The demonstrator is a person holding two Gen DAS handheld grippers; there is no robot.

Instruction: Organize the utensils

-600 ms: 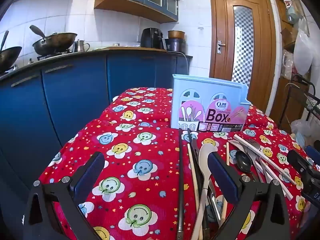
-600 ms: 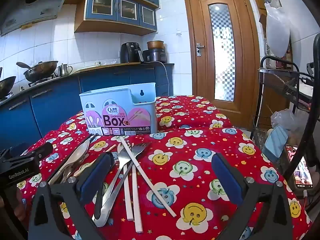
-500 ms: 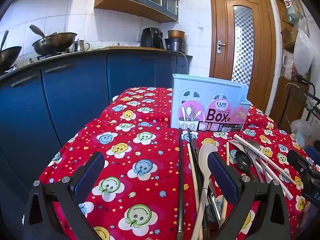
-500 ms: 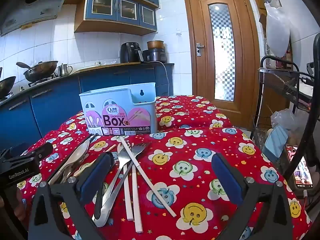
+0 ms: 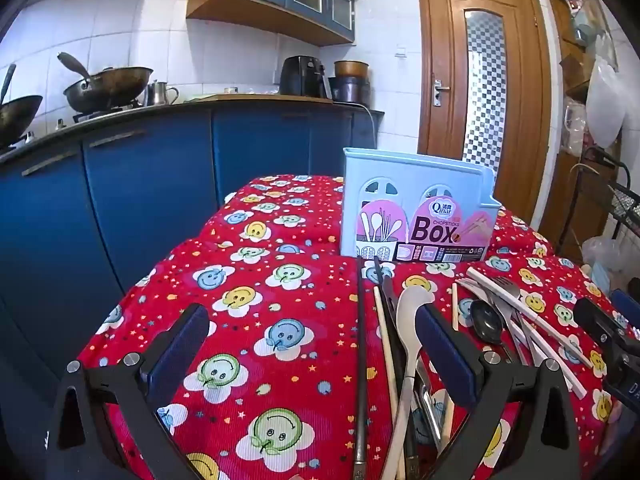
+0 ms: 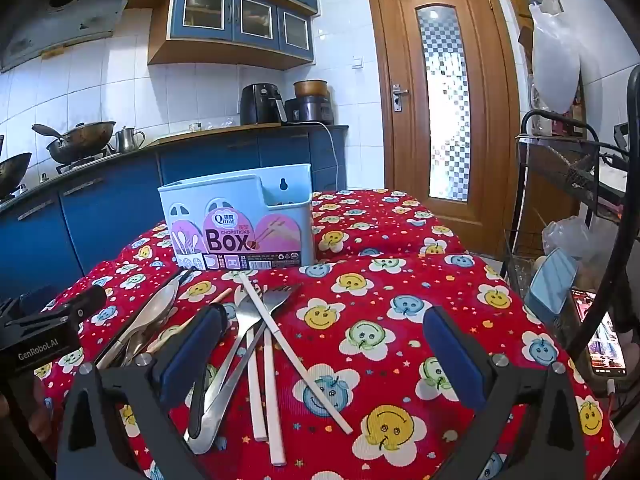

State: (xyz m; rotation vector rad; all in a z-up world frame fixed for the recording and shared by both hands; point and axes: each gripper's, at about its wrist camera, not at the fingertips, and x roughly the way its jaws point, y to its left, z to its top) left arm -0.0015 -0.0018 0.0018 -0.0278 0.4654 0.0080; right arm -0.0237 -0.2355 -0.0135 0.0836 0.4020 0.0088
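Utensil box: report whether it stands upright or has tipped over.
Upright. The utensil box stands on its base on the tablecloth, open top facing up, its label reading level.

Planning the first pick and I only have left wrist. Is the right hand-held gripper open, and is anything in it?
Observer: The right hand-held gripper is open and holds nothing. Only cloth shows between its fingers.
Operator: Anything in the box's end compartment?
Observer: On the box, that compartment has a lower front wall. Behind it the back wall shows a keyhole slot. Nothing sticks out; its floor is hidden.
Operator: What's right of the pile?
Observer: Bare cloth, then a lit phone past the table's right edge.
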